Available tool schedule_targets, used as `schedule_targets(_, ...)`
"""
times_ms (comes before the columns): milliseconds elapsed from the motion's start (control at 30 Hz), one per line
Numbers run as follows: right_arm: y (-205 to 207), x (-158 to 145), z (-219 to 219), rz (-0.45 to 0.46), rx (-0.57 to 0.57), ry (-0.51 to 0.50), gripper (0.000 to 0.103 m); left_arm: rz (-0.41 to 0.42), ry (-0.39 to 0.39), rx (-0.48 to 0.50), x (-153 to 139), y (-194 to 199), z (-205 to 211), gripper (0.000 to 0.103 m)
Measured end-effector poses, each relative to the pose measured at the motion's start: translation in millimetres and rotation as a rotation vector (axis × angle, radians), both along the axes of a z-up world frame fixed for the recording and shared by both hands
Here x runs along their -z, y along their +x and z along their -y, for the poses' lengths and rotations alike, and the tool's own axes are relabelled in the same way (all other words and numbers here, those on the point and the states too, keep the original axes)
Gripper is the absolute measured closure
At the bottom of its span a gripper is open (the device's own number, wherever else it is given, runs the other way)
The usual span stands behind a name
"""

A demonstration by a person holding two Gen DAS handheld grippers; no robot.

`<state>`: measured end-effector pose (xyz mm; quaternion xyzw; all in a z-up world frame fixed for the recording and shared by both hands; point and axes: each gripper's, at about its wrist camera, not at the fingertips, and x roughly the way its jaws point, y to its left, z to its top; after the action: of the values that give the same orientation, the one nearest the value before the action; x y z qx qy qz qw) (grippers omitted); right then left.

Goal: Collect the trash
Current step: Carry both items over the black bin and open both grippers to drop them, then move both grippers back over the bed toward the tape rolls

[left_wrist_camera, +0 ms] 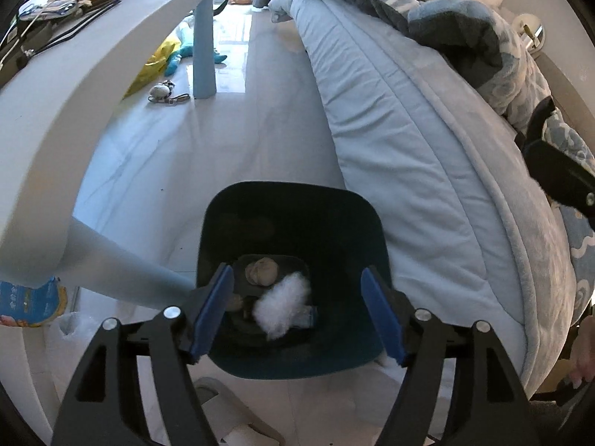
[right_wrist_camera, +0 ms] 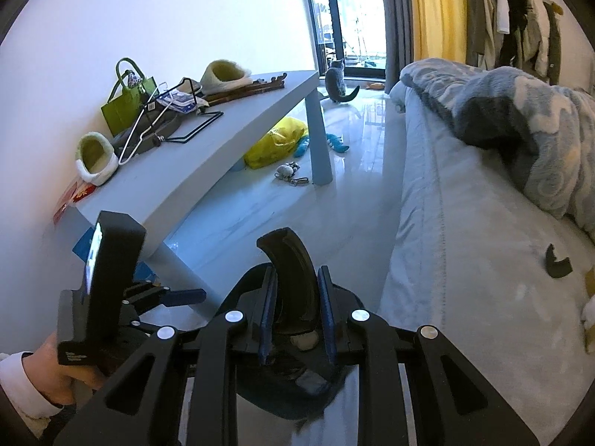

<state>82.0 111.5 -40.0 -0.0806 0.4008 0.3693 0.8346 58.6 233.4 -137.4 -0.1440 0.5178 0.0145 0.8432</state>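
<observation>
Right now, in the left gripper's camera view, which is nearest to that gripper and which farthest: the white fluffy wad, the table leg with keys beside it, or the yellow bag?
1. White fluffy wad, in the dark bin under the left gripper.
2. Table leg, upper left, across the floor.
3. Yellow bag, under the table, beyond that leg.

Bin (left_wrist_camera: 293, 223) mouth open (table leg (left_wrist_camera: 126, 260), bed (left_wrist_camera: 409, 141) flank it).

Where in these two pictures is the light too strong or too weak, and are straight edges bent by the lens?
Left wrist view: the bin inside is very dark, only the white fluff shows clearly; the table edge curves strongly. Right wrist view: the window is overexposed, the floor shows glare, and the bed edge bows.
</observation>
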Motion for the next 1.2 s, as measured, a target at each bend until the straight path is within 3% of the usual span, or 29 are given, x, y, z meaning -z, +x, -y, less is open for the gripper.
schedule_targets(567,1.5,60.8,-50.9,-0.105,-0.03,-0.087,0.081,0.214,0.012,-0.073,-53.3,-27.1,-35.2,0.038)
schedule_targets(1200,0.2,131.6,-82.4,-0.209,-0.049,-0.226,0.08,0.382,-0.059,-0.122,-104.7,-48.9,-52.7,0.052)
